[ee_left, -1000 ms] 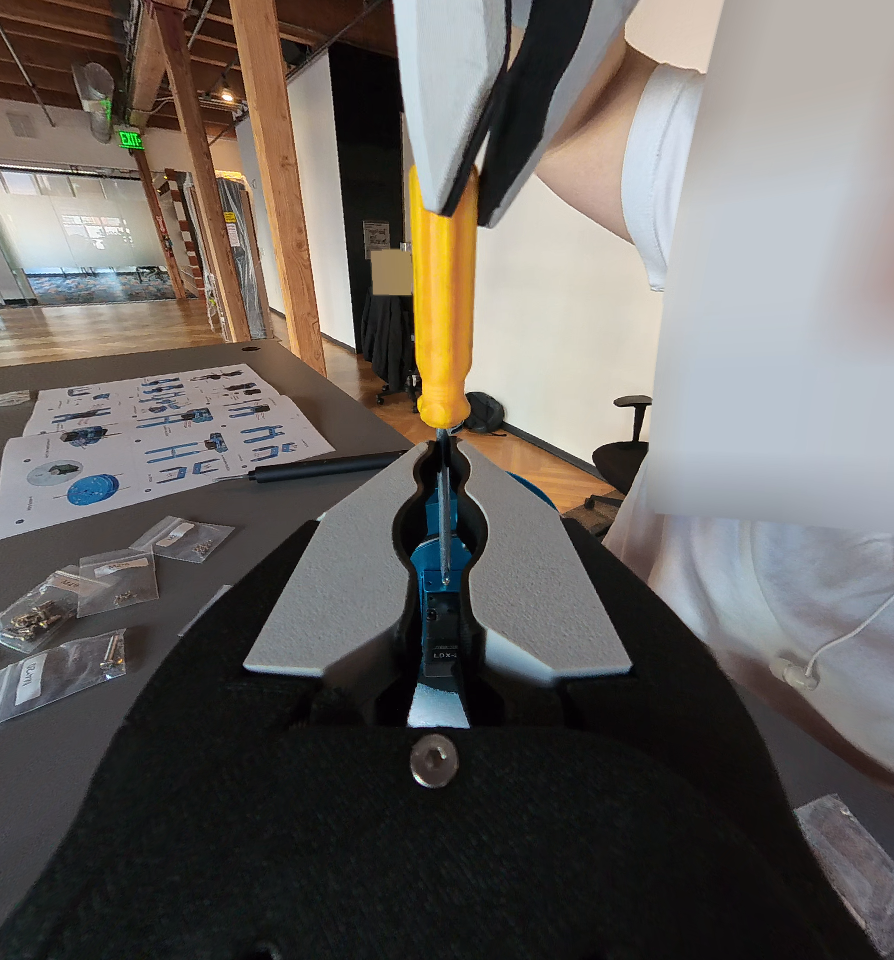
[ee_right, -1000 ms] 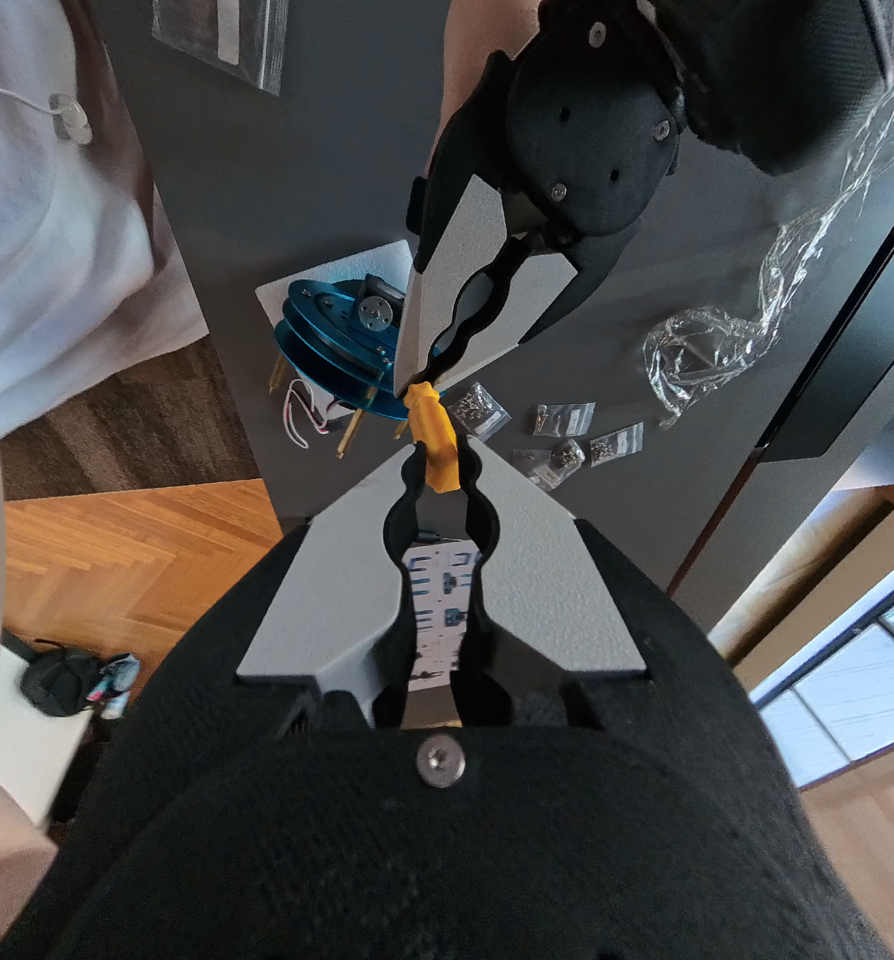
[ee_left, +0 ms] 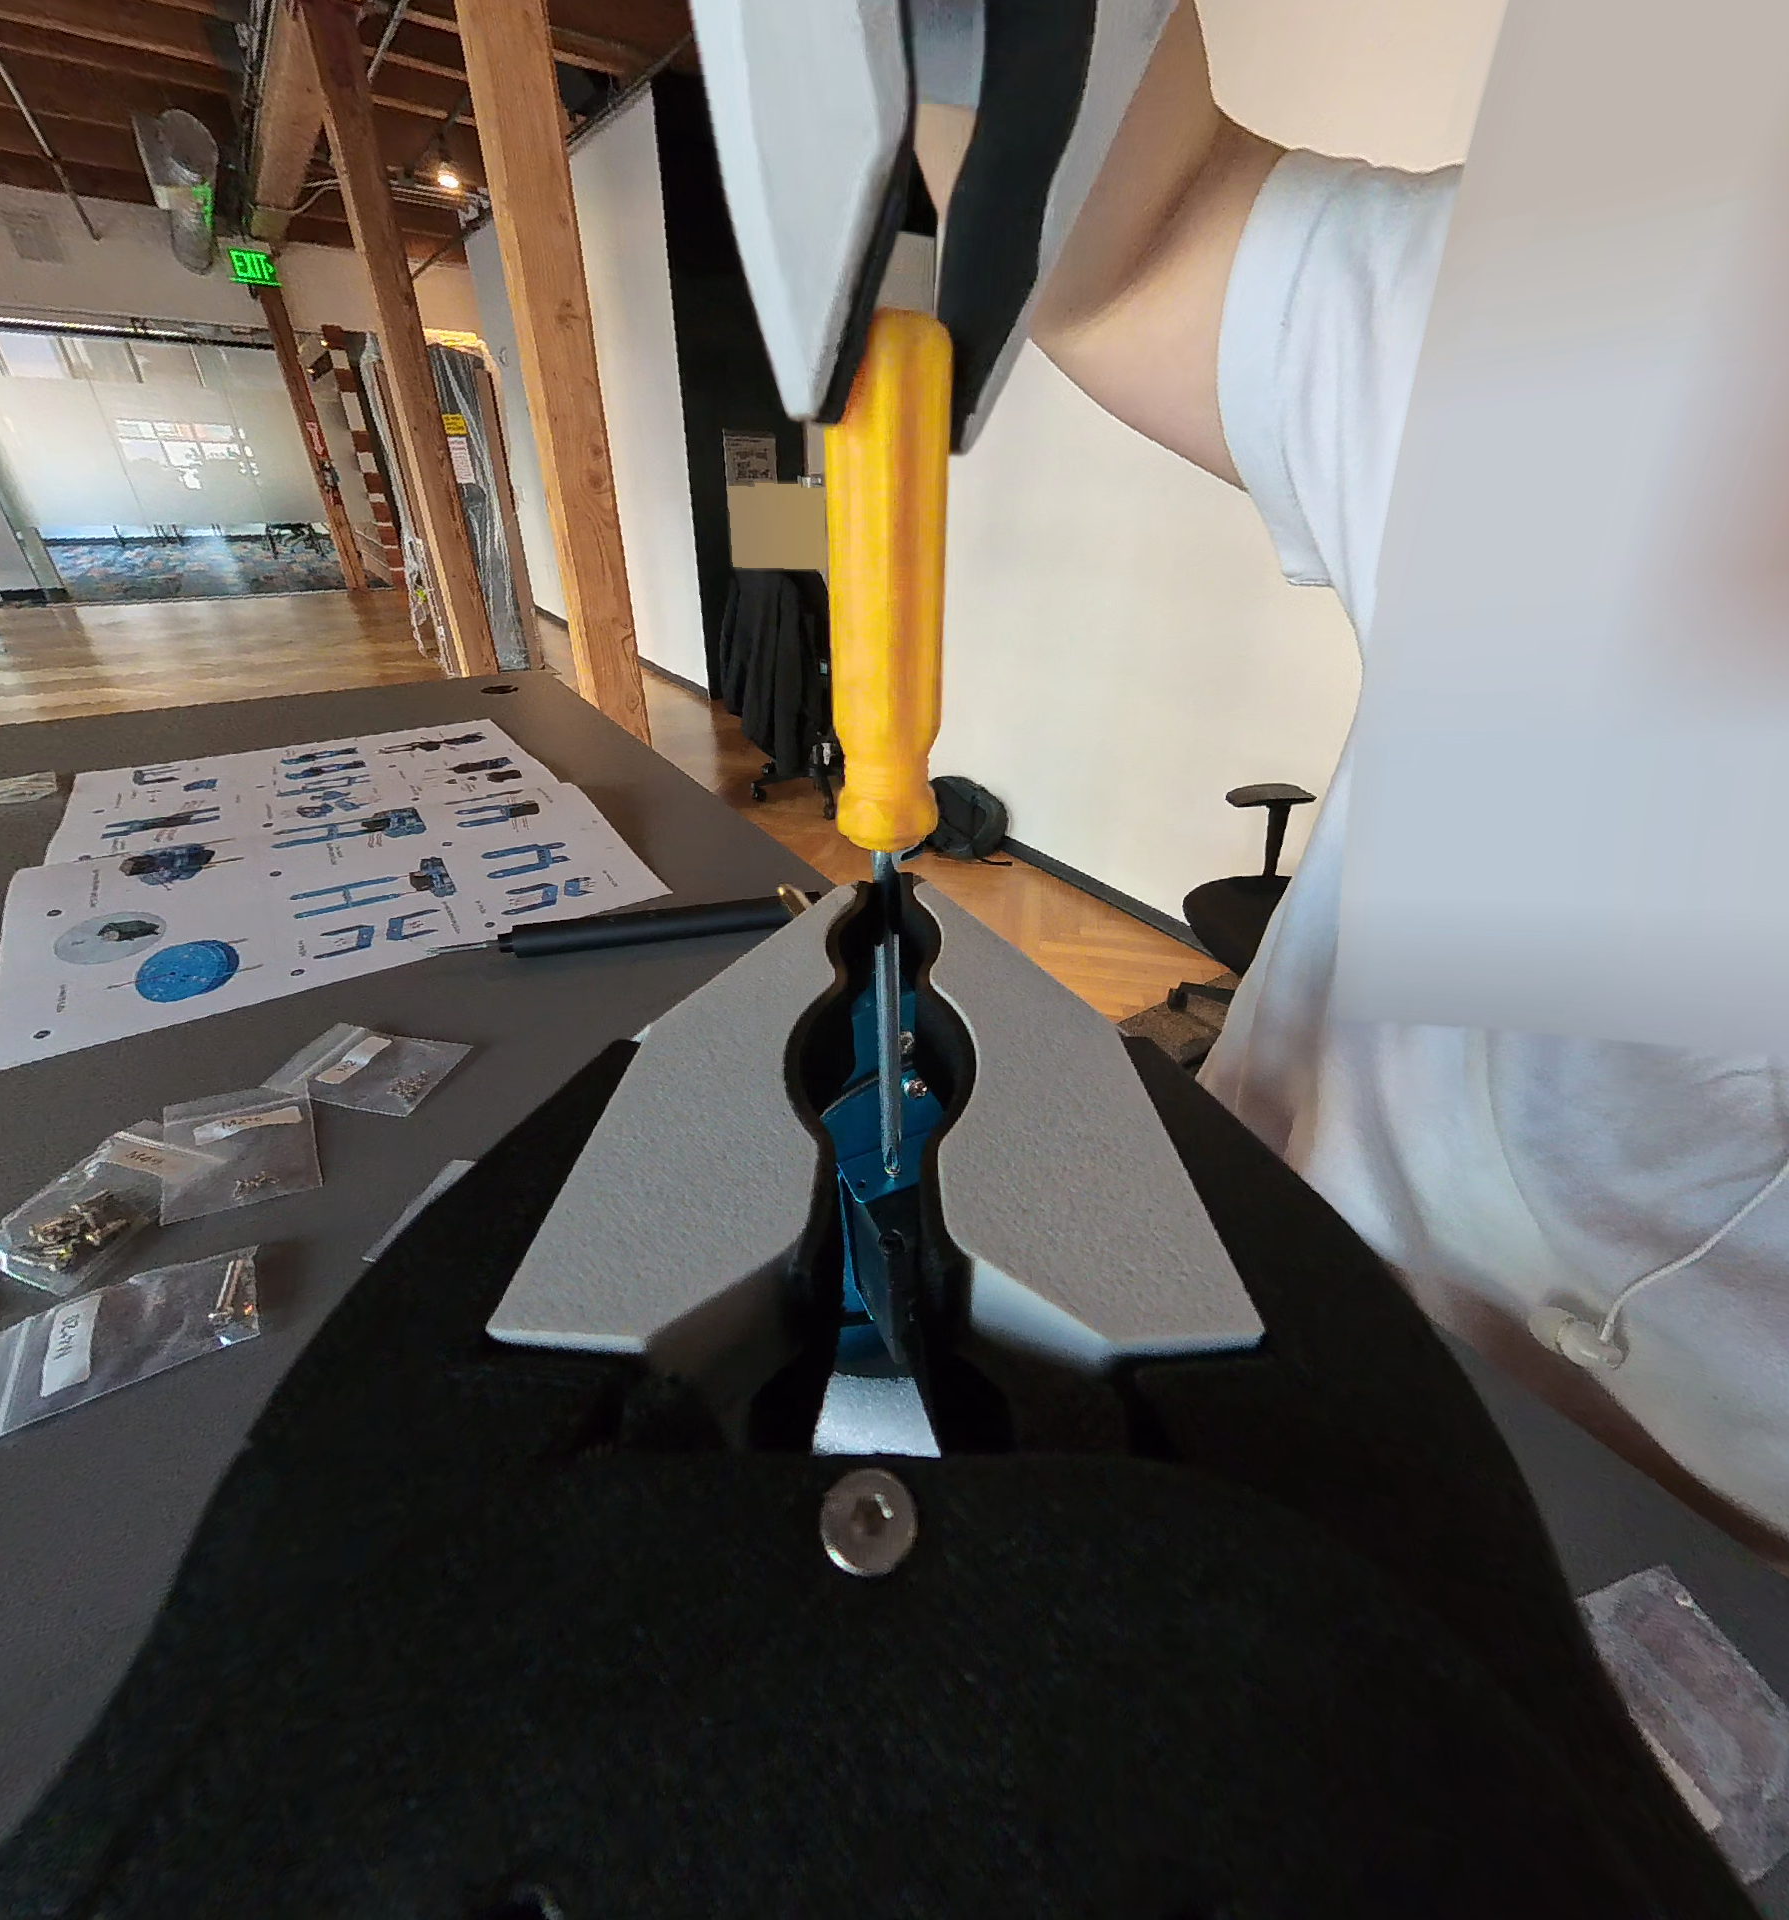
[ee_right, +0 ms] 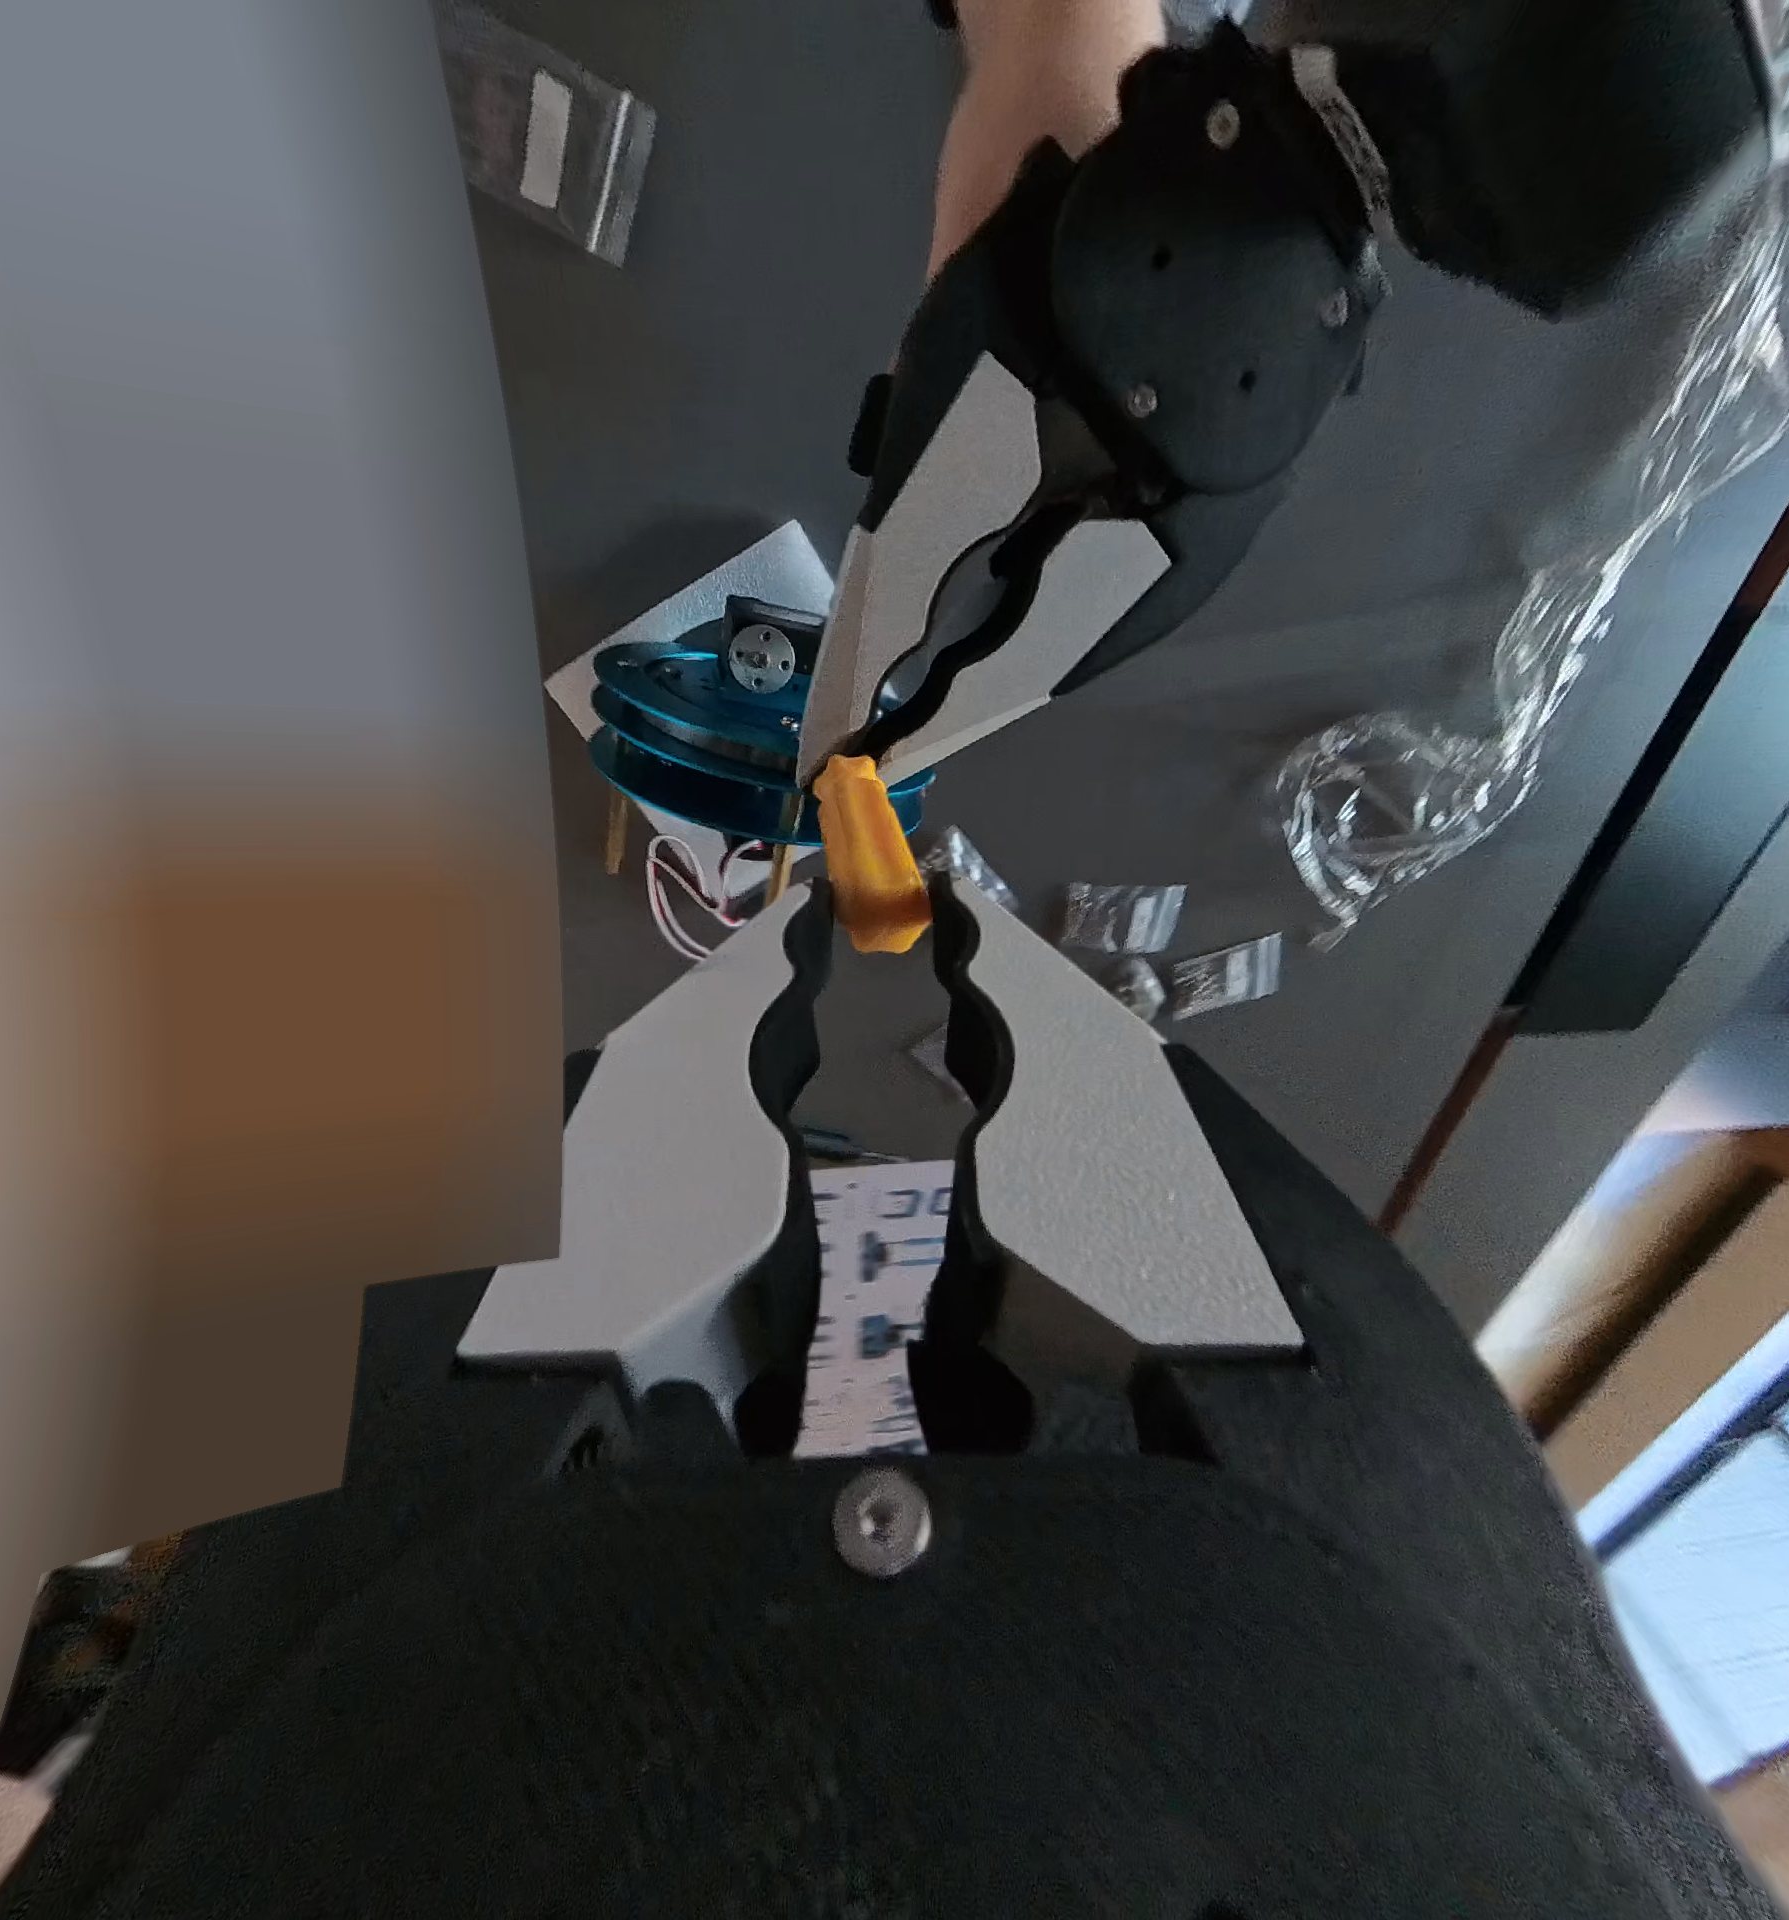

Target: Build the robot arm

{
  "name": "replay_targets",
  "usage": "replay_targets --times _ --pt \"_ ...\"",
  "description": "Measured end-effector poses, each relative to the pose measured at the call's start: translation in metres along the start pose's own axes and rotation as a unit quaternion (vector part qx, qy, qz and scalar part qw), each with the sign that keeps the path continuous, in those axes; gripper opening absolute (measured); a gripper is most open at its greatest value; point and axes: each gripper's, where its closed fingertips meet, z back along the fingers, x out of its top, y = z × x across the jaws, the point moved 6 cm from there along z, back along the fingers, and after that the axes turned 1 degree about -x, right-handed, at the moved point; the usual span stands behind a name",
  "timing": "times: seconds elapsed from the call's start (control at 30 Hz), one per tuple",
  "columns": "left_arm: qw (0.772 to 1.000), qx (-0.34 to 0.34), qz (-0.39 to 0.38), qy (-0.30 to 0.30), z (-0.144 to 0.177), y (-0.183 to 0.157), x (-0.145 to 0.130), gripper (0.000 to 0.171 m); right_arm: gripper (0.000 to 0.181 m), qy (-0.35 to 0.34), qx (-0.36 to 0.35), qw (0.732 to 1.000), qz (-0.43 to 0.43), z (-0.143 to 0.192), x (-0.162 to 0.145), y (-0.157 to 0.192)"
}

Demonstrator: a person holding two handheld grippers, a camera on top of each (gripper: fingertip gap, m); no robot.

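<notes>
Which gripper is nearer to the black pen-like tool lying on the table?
Left. The left gripper, shut on the blue part, sits just beside the black tool; the right gripper grips the yellow screwdriver above.

- right gripper [ee_right: 874, 904] clamps the yellow screwdriver handle [ee_right: 869, 868] at its fingertips;
- left gripper [ee_right: 848, 743] grips the blue disc assembly [ee_right: 692, 727];
- small bags [ee_right: 1170, 940] beside
</notes>
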Motion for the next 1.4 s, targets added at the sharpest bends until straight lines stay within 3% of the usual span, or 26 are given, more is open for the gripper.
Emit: replay_targets --times 0.2,0.27,0.33,0.57,1.1,1.27,1.33,1.4 --pt "1.0 0.003 0.001 -0.002 0.0 0.002 -0.001 0.0 0.018 0.048 0.04 0.983 -0.174 -0.002 0.0 -0.007" --pt "1.0 0.001 0.001 -0.003 0.0 0.001 -0.001 0.0 0.019 0.049 0.033 0.988 -0.144 -0.003 0.002 -0.006" --pt "1.0 0.001 0.0 -0.002 0.0 0.001 -0.001 0.0 0.034 0.044 0.001 0.995 -0.088 -0.002 0.004 -0.007" --pt "1.0 -0.001 0.002 -0.005 0.001 0.001 -0.001 0.001 0.016 0.033 0.009 0.999 -0.015 0.0 0.005 -0.003" --pt "1.0 -0.005 0.014 -0.008 0.008 0.001 -0.002 0.001 0.017 0.084 0.058 0.981 -0.167 -0.011 0.019 -0.033" --pt "1.0 -0.002 -0.001 0.003 0.007 -0.001 -0.001 0.002 0.017 0.097 0.056 0.968 -0.225 -0.007 0.019 -0.024" --pt "1.0 -0.004 -0.008 0.006 0.005 -0.003 -0.001 0.001 0.017 0.107 0.066 0.969 -0.212 -0.006 0.022 -0.015" --pt "1.0 -0.001 -0.014 0.01 0.005 -0.003 0.0 0.001 0.028 0.108 0.037 0.982 -0.15 -0.007 0.023 -0.012"
